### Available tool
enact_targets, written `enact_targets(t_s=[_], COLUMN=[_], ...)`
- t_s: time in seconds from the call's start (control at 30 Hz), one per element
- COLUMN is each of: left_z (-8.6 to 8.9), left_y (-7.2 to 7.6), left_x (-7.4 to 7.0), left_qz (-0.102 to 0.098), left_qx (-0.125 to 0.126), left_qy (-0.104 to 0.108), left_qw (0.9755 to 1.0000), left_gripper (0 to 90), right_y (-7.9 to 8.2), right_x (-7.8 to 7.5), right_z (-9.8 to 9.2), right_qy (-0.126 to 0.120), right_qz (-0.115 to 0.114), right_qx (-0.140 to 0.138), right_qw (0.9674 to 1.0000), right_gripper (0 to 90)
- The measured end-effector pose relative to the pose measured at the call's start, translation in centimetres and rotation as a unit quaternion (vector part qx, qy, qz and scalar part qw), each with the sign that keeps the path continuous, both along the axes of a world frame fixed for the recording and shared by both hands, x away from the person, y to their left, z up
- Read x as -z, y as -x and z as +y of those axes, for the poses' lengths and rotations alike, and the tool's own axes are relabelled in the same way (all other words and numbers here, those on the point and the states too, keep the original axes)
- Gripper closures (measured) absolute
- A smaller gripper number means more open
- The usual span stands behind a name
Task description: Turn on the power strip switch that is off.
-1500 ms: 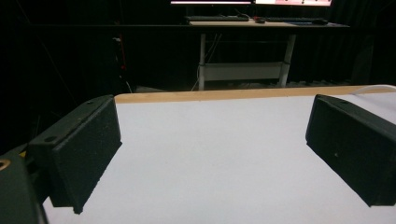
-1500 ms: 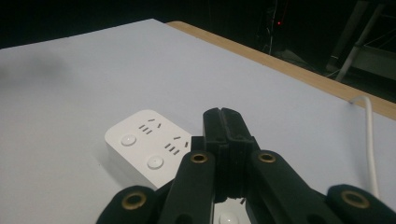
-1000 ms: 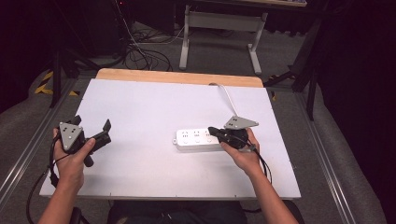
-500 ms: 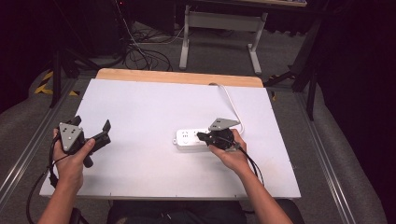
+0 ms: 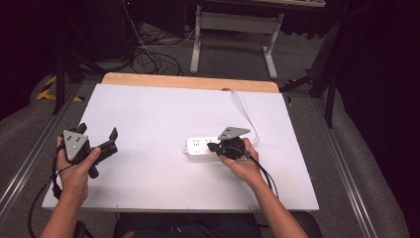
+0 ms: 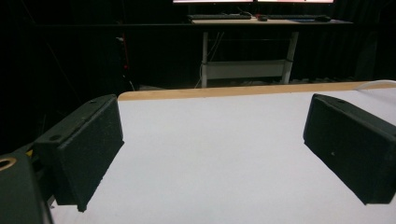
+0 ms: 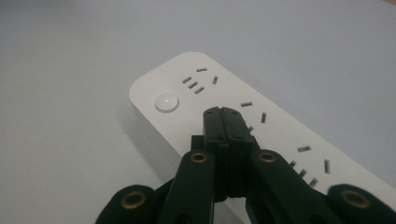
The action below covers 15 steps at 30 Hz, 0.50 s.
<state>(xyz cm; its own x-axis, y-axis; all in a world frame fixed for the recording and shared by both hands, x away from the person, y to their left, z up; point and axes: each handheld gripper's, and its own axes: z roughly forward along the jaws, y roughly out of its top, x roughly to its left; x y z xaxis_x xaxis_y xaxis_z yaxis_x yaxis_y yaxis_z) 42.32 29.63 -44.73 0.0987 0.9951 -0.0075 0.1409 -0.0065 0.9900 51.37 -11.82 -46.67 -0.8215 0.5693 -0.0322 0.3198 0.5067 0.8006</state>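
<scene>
A white power strip [image 5: 200,148] lies flat near the middle of the white table [image 5: 163,114], its white cable [image 5: 247,111] curving away to the far edge. My right gripper [image 5: 214,147] hovers just over the strip's right half, jaws shut with nothing between them. In the right gripper view the closed fingertips [image 7: 224,122] sit above the strip [image 7: 271,130], a little short of its round button [image 7: 166,102]. My left gripper [image 5: 101,141] rests at the table's left side, held in a hand, jaws open and empty. The left gripper view has both pads [image 6: 88,144] wide apart over bare tabletop.
A wooden strip [image 5: 188,82] runs along the table's far edge. Beyond it stands a white desk frame [image 5: 233,29] among floor cables. Metal rails [image 5: 341,163] flank the table on both sides.
My right gripper has moved left and down along the power strip, from near its right end to over its middle. The left gripper has stayed where it was.
</scene>
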Motion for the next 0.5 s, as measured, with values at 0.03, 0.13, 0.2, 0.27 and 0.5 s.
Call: enact_targets(t_s=[0.03, 0.13, 0.2, 0.27, 0.5], left_z=[0.0, -0.1, -0.1, -0.1, 0.0], left_y=[0.0, 0.0, 0.0, 0.0, 0.0], left_x=[0.0, 0.0, 0.0, 0.0, 0.0], left_qz=[0.0, 0.0, 0.0, 0.0, -0.001], left_qx=[0.0, 0.002, 0.002, 0.001, 0.0], left_qy=[0.0, -0.002, -0.002, -0.001, 0.0], left_qw=[1.0, 1.0, 1.0, 1.0, 1.0], left_gripper=[5.4, 5.4, 5.4, 5.4, 5.5], right_y=[0.0, 0.2, 0.3, 0.4, 0.8], right_x=[0.1, 0.2, 0.3, 0.3, 0.3], right_z=[0.0, 0.3, 0.5, 0.6, 1.1], right_qy=[-0.001, 0.0, 0.005, 0.007, 0.021], right_qz=[-0.001, -0.009, -0.017, -0.016, -0.024], right_qx=[-0.001, -0.001, 0.0, 0.008, 0.023], right_qw=[1.0, 1.0, 0.9998, 0.9998, 0.9992], right_gripper=[90.0, 90.0, 90.0, 90.0, 90.0])
